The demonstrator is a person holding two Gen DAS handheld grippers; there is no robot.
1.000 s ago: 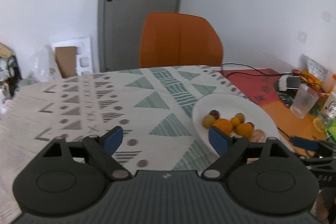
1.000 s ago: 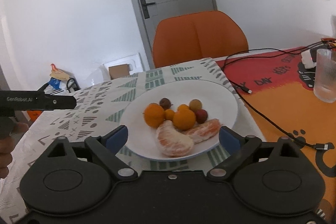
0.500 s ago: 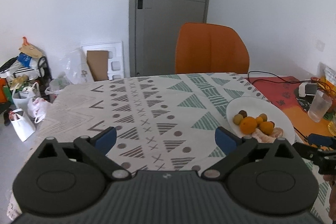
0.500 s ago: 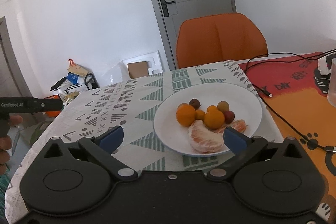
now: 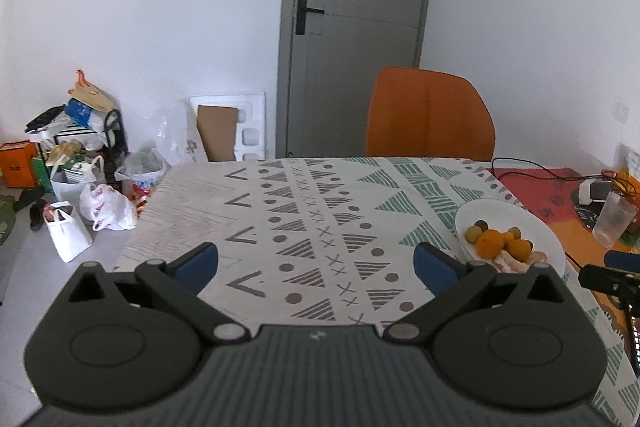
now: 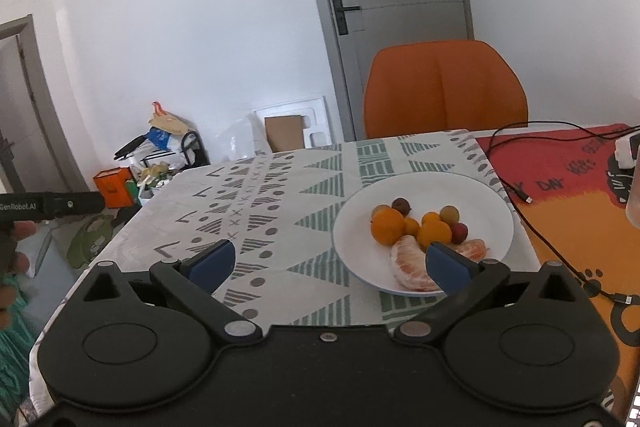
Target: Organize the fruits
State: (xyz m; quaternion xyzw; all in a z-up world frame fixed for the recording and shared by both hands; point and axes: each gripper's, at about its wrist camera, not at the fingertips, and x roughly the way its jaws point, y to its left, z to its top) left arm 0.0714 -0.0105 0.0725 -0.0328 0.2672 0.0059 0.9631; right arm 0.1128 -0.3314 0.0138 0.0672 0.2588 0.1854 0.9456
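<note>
In the left wrist view, the left claw (image 5: 316, 261) is held above the patterned cloth of the worktop (image 5: 304, 211); its jaws are opening, nearly at full spread, and nothing is located between them. The white plate (image 5: 548, 239) with the fruits (image 5: 500, 245) is positioned to the right of the claw, just beyond the right fingertip and apart from it. Part of the right claw is visible at the right edge. In the right wrist view, the right claw (image 6: 328, 263) is spread fully, with nothing gripped. The plate (image 6: 492, 203) is set ahead and to the right, with its near rim partly covered by the right fingertip; no contact can be confirmed. On the plate, two round oranges (image 6: 387, 225), two smaller orange fruits, a dark round fruit (image 6: 401, 205), a yellowish one (image 6: 449, 213) and a red one (image 6: 459, 231) are grouped closely. Two peeled citrus pieces (image 6: 410, 265) are laid at the near side. An orange chair (image 6: 444, 87) is placed behind the worktop.
</note>
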